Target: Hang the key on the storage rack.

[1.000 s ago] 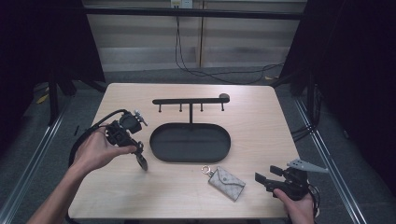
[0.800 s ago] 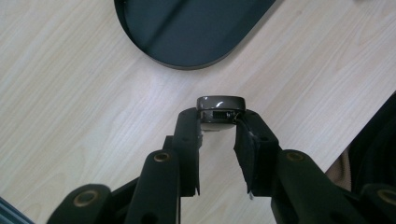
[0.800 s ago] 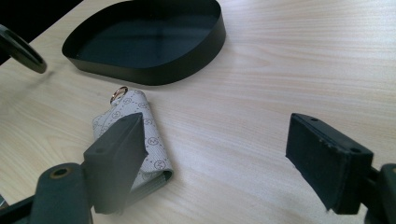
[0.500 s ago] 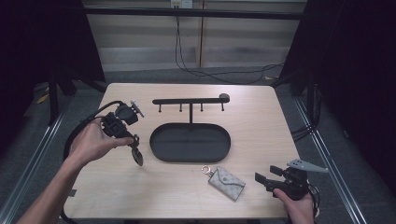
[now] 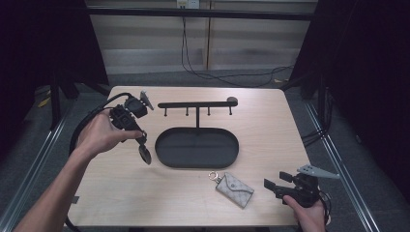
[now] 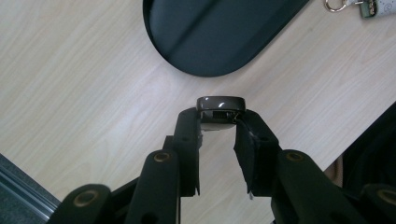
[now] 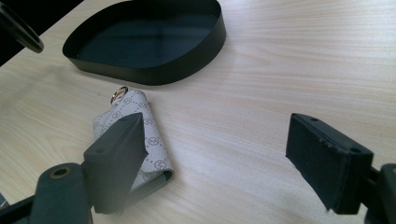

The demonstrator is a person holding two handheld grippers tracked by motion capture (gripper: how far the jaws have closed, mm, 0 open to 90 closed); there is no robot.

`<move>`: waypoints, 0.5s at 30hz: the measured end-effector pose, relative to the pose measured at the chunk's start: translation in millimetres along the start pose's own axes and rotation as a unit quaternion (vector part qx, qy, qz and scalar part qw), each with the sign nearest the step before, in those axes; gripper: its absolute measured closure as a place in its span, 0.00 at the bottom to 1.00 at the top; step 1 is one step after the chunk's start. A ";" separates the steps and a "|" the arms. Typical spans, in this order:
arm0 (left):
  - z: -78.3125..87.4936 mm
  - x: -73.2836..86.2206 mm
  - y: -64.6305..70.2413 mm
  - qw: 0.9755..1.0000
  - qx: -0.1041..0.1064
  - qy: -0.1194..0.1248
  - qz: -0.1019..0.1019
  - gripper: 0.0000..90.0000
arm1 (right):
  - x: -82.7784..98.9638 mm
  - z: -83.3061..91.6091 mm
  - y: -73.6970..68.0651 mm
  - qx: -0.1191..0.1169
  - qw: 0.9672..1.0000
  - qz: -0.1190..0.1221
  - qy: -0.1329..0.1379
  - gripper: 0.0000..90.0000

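Observation:
My left gripper (image 5: pixel 140 137) hangs over the table's left part, left of the black oval tray (image 5: pixel 167 154). It is shut on a dark watch-like object (image 5: pixel 144 153) whose round end dangles below the jaws. In the left gripper view the pads (image 6: pixel 188 135) pinch its glossy dark body (image 6: pixel 220 103) above the wood, with the tray (image 6: pixel 210 37) beyond. My right gripper (image 5: pixel 269 184) rests at the front right and is open (image 7: pixel 210 144), with nothing between its jaws. A grey patterned key pouch (image 5: pixel 234 189) with a ring lies just left of it, close to the left pad (image 7: pixel 152 135).
A black hook rack (image 5: pixel 197 104) stands behind the tray on a thin post. The tray's wall (image 7: pixel 187 65) rises beyond the pouch. The left gripper's cable (image 5: pixel 89 121) loops over the table's left edge. Dark curtains flank the table.
The left hand has lifted the held object and carried it away from the front edge, toward the table's far left. The right hand and the pouch have stayed put.

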State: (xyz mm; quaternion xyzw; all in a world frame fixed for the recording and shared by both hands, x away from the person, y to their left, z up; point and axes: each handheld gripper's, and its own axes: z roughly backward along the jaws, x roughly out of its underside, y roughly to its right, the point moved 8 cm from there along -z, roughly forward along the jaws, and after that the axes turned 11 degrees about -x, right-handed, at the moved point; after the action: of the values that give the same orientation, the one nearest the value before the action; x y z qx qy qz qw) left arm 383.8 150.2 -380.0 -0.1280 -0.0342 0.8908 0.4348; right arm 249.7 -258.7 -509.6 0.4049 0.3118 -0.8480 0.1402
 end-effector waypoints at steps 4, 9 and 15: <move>0.8 -8.7 -1.7 1.000 0.002 -0.004 0.000 0.79 | 0.0 0.0 0.0 -0.001 1.000 0.000 0.000 0.22; -0.3 -19.8 -2.8 1.000 -0.002 -0.013 0.004 0.79 | 0.0 -0.1 -0.2 -0.002 1.000 0.000 0.000 0.22; -2.1 -31.2 -5.0 1.000 0.000 -0.017 0.012 0.79 | 0.2 -0.2 -0.4 -0.003 1.000 0.001 -0.001 0.22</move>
State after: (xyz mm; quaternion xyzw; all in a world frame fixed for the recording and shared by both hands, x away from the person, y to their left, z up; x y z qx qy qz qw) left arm 406.5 128.7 -375.0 -0.1131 -0.0400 0.8979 0.4235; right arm 249.5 -258.3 -509.7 0.4043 0.3136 -0.8473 0.1425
